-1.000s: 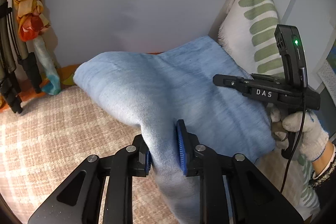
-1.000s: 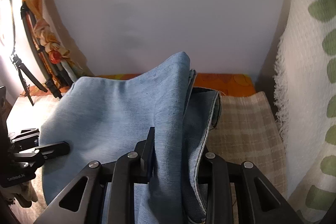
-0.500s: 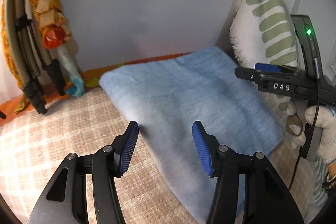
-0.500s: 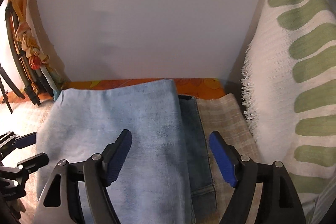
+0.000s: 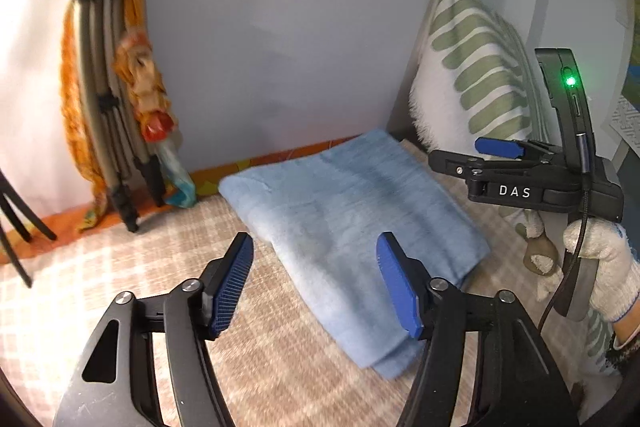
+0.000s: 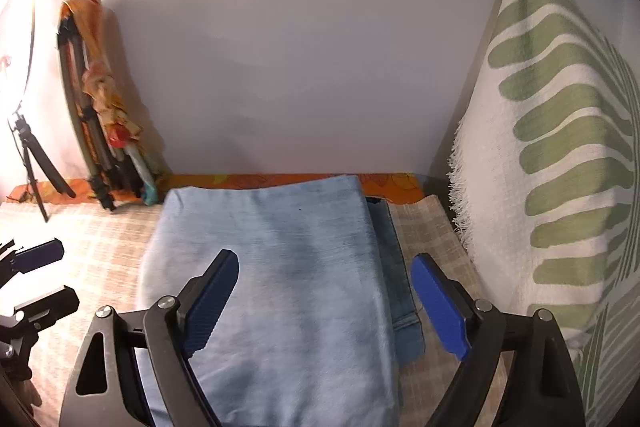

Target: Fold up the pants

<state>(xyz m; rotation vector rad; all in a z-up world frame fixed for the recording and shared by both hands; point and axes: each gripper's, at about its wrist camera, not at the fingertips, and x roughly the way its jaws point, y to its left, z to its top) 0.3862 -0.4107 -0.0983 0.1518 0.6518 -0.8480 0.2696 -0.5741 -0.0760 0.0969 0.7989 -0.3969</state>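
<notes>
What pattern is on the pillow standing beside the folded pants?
The pillow is white with green leaf-like stripes, clearest in the right wrist view.

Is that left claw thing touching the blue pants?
Apart. In the left wrist view the left gripper hangs open above the pants, neither pad pressing the cloth.

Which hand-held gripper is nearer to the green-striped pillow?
Right. The right hand-held gripper hangs over the folded pants, with the green-striped pillow just beside it. The left hand-held gripper is at the pants' opposite edge, farther away.
</notes>
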